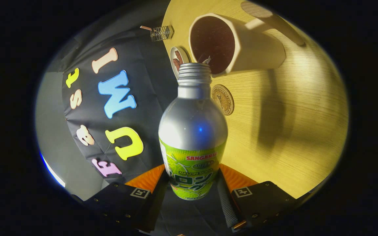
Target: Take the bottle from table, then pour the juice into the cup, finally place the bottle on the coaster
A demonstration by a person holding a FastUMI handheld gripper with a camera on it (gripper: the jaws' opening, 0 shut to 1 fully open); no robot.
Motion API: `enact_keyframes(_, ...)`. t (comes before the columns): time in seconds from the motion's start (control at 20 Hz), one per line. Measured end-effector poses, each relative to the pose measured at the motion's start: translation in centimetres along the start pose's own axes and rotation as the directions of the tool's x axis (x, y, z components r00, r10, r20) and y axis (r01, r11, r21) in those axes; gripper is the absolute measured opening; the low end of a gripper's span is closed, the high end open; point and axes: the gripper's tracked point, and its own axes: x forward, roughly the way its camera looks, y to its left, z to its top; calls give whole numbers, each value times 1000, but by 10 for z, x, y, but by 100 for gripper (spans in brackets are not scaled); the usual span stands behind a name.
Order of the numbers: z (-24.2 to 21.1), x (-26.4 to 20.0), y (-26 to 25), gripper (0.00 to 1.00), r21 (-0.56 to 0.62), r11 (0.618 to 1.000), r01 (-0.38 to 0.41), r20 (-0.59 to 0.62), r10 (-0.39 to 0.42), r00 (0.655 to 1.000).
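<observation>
Silver aluminium bottle, w/ a green printed label round its lower half, sits between the gripper fingers in the gripper view. Both fingers press on the label part, one each side, closed in as far as the bottle's body allows, so the bottle is held. The whole scene is rolled sideways: the wooden table runs up one side of the bottle & the booth's black cloth wall up the other, so the bottle is tipped well over relative to the tabletop.

The bottle's threaded neck has no cap. Its open mouth points at a white cup w/ angular faceted sides, which stands on the table beyond the fingers. The mouth overlaps the cup's rim in the view; can't tell if they touch. The cup's inside looks dark; can't tell how full it is.

Near the bottle's shoulder, on the table side, lies a round tan coaster w/ a printed emblem, flat on the wood, nothing on it. Just beside the cup, partly behind the bottle's neck, is a small round white dish w/ something brown in it. Further off, at the table's edge by the cloth, is a small clear faceted glass thing.
</observation>
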Motion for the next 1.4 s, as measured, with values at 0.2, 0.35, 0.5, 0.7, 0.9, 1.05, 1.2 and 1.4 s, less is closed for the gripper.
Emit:
enact_keyframes(0.2,0,1,4,77,27,1000,-3,-1,3,1000)
enact_keyframes(0.35,0,0,4,77,50,999,2,-4,-1,1000)
enact_keyframes(0.5,-1,0,6,77,84,997,-1,-5,2,1000)
enact_keyframes(0.7,-2,-2,11,77,92,996,-2,-18,4,1000)
enact_keyframes(0.9,0,-5,15,77,121,993,-6,-20,9,1000)
enact_keyframes(1.05,0,-5,16,77,138,990,2,-25,1,1000)
enact_keyframes(1.2,2,-8,20,77,159,987,0,-29,5,1000)
enact_keyframes(1.4,4,-12,26,77,190,982,-7,-29,13,1000)
